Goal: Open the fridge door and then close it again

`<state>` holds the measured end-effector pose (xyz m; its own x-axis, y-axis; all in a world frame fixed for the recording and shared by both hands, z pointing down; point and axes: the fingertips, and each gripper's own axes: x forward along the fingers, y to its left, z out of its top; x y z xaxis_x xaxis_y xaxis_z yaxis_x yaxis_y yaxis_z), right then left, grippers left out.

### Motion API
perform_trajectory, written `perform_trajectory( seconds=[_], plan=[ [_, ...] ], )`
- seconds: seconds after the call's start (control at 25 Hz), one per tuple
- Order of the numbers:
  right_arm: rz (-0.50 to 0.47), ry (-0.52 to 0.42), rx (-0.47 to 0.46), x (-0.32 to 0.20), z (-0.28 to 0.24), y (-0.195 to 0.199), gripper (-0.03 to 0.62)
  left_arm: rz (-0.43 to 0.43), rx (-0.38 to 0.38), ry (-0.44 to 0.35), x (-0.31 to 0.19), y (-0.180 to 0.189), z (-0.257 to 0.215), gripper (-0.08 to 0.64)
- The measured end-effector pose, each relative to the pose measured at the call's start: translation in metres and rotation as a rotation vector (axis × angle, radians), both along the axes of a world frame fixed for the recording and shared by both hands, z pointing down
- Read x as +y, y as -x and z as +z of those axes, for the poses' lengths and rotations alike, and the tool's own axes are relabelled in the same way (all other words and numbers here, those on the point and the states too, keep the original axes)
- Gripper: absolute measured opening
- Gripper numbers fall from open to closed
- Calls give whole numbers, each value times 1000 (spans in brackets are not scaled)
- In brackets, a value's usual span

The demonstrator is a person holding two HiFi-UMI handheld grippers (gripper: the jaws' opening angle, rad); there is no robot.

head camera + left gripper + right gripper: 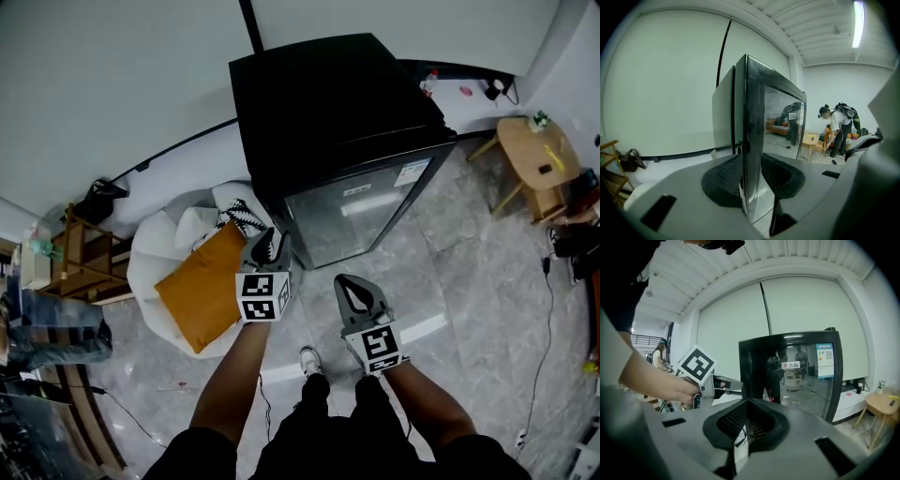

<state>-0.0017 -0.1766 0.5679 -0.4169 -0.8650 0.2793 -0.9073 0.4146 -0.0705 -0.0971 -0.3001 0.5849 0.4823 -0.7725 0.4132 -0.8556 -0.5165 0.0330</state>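
Two jaws of the left gripper (751, 164) stand wide apart and straddle the free left edge of the fridge door (361, 211). The pads lie close on either side of that edge, but no clamping shows. Nothing held.

Right gripper (748, 408): jaws together, empty. It hangs in front of the door, apart from it, to the right of the left gripper.

Position of target: the fridge (328, 112) is a black cabinet standing on the floor against the pale wall. Its mirrored door faces the person and looks shut, with only a dark seam between door and cabinet. The edge runs upright through the left gripper's gap, fairly deep between the pads.

Step, as judged: closing on the edge comes first, then the pull. Opening not begun.

Risks:
- The door face is glossy, so a shallow or light bite could slide off once the seal resists.
- If the inner pad catches the cabinet wall as well as the door, the pull would drag the whole fridge rather than open it.
- The hinge is presumably on the far side, so the swing would sweep toward the right gripper, which sits in that path.
- An orange cushion (202, 286) on a white beanbag (155, 253) lies just beside the left gripper and leaves little room to step back.
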Motion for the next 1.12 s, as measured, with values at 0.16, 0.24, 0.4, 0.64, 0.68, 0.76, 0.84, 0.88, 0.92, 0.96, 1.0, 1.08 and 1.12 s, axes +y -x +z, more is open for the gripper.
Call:
perform_trajectory(
  seconds=[0.16, 0.24, 0.4, 0.64, 0.68, 0.76, 0.84, 0.88, 0.92, 0.96, 1.0, 1.08, 1.12],
  plan=[
    [8, 1, -2, -3, 1, -8, 17, -8, 5, -1, -9, -3, 1, 138],
    [10, 1, 0, -5, 2, -11, 17, -8, 5, -9, -13, -5, 0, 138],
    [20, 5, -3, -7, 4, -19, 17, -5, 7, -19, -18, -7, 0, 141],
    [32, 7, -5, -7, 5, -29, 17, 0, 4, -23, -17, -8, 0, 130],
    [35, 7, -6, -7, 5, -30, 17, 1, 1, -20, -17, -8, 0, 127],
    [40, 5, -7, -6, 4, -31, 17, -4, 2, -12, -16, -7, 0, 126],
    [45, 8, -7, -4, 4, -32, 17, -6, 6, -3, -15, -6, -1, 123],
    [49, 12, -8, -3, 4, -33, 17, -4, 5, 0, -15, -6, -1, 120],
    [54, 14, -9, -3, 4, -35, 17, -2, 4, 3, -15, -6, -1, 117],
    [59, 13, -11, -3, 4, -36, 17, -2, 2, 7, -14, -6, -1, 115],
    [64, 11, -13, -2, 3, -36, 17, -5, -1, 12, -14, -6, 0, 114],
    [71, 2, -19, -2, -1, -36, 17, -7, -8, 16, -10, -6, 1, 112],
    [75, -7, -21, -3, -4, -36, 17, -4, -9, 11, -5, -6, 0, 110]
  ],
)
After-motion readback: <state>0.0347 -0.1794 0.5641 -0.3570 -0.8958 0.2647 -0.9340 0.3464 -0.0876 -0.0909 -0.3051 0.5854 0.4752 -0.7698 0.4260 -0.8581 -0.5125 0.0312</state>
